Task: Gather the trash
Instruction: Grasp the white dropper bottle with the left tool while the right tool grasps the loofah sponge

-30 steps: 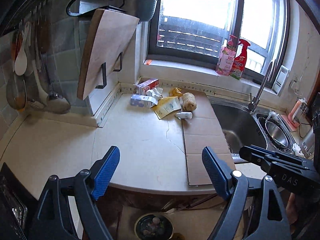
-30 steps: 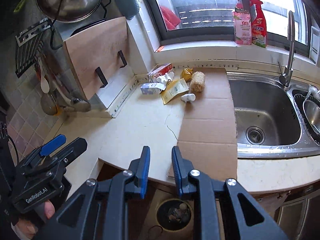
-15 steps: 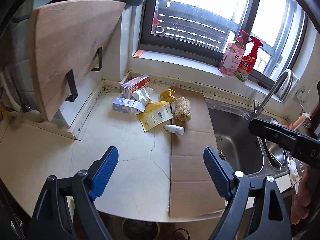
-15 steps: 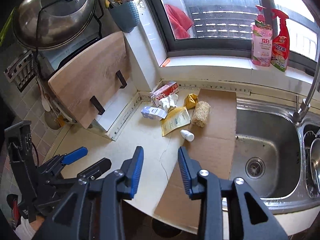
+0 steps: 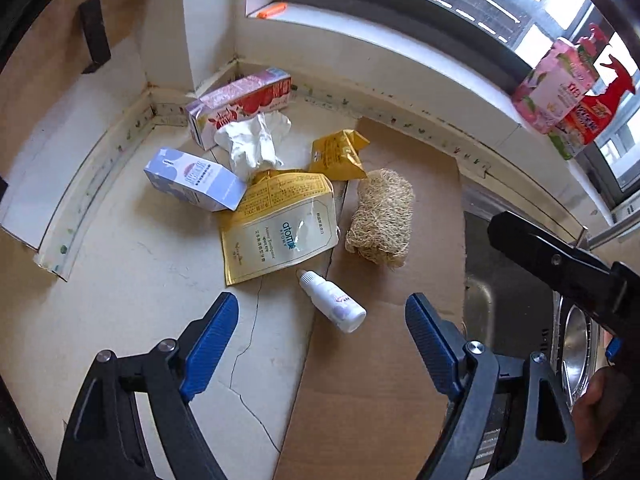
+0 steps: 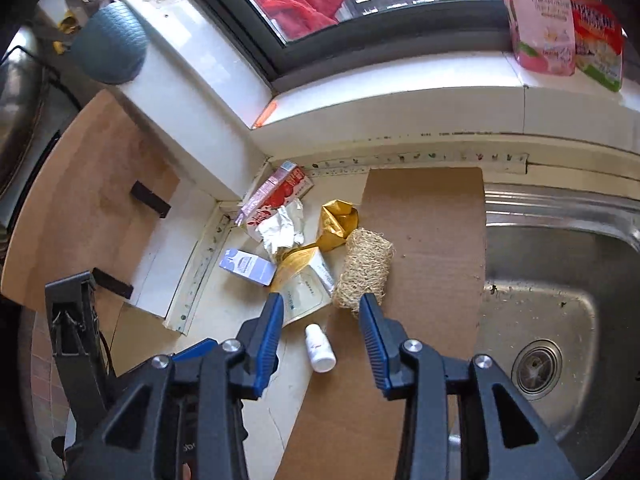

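With both the left gripper (image 5: 322, 316) and the right gripper (image 6: 320, 316) released and empty above the litter, the small white bottle (image 5: 333, 301), lying at the cardboard sheet's (image 5: 372, 380) left edge, looks easiest: straddle its body crosswise, lower, then clench gently.

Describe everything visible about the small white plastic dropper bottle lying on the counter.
The small white plastic dropper bottle lies on its side, narrow capped nozzle toward the yellow-and-white foil pouch, which it nearly touches. A faint pinkish label marks its body. It straddles the edge of the brown cardboard sheet, partly on the cream counter. Nothing grips it.
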Demonstrator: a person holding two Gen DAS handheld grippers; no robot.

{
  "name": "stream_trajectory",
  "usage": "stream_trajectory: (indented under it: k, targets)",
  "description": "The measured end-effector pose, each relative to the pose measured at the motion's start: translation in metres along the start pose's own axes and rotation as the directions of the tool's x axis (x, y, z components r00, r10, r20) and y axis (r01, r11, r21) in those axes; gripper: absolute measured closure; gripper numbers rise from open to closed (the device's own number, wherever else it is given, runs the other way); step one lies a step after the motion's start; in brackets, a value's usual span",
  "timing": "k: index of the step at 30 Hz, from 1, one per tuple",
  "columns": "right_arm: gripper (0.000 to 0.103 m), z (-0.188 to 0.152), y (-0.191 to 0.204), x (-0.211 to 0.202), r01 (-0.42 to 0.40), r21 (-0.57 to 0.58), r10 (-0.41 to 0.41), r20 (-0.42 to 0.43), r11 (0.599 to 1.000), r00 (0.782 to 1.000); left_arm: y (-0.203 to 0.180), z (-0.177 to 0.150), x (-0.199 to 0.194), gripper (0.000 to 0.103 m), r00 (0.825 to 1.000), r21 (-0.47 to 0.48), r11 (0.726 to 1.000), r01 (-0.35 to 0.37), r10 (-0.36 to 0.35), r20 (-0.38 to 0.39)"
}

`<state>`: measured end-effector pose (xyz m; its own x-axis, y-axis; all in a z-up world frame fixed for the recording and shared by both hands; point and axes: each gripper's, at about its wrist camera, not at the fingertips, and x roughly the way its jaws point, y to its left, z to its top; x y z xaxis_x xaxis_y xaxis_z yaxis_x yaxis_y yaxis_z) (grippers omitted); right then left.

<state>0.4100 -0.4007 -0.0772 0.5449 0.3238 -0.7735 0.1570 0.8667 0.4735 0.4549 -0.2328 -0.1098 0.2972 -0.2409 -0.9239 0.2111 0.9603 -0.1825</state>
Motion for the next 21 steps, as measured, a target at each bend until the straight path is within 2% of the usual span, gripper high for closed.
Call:
stream_trajectory:
  k: [5, 13, 16, 20, 21]
  targets:
    - [0.063, 0.004, -0.030, 0.063, -0.022, 0.063, 0.028, -0.101, 0.998, 0.995, 0.001, 0.003, 0.047, 0.020, 0.996, -0.030, 0.998, -0.056, 0.054, -0.066]
    - [0.063, 0.010, -0.037, 0.105, -0.023, 0.061, 0.032, -0.139, 0.998, 0.990, 0.014, 0.003, 0.079, 0.029, 0.989, -0.075, 0.995, -0.068, 0.057, -0.136]
    - [0.063, 0.012, -0.037, 0.111, -0.042, 0.053, 0.049, -0.136, 0.998, 0.989, 0.018, 0.002, 0.085, 0.037, 0.988, -0.091, 0.994, -0.060, 0.046, -0.150]
    - [0.063, 0.013, -0.037, 0.116, -0.068, 0.046, 0.073, -0.135, 0.997, 0.988, 0.024, -0.001, 0.095, 0.055, 0.983, -0.114, 0.992, -0.048, 0.027, -0.180]
    - [0.063, 0.013, -0.037, 0.117, -0.076, 0.050, 0.082, -0.135, 0.996, 0.987, 0.025, 0.000, 0.094, 0.060, 0.986, -0.111, 0.992, -0.054, 0.035, -0.165]
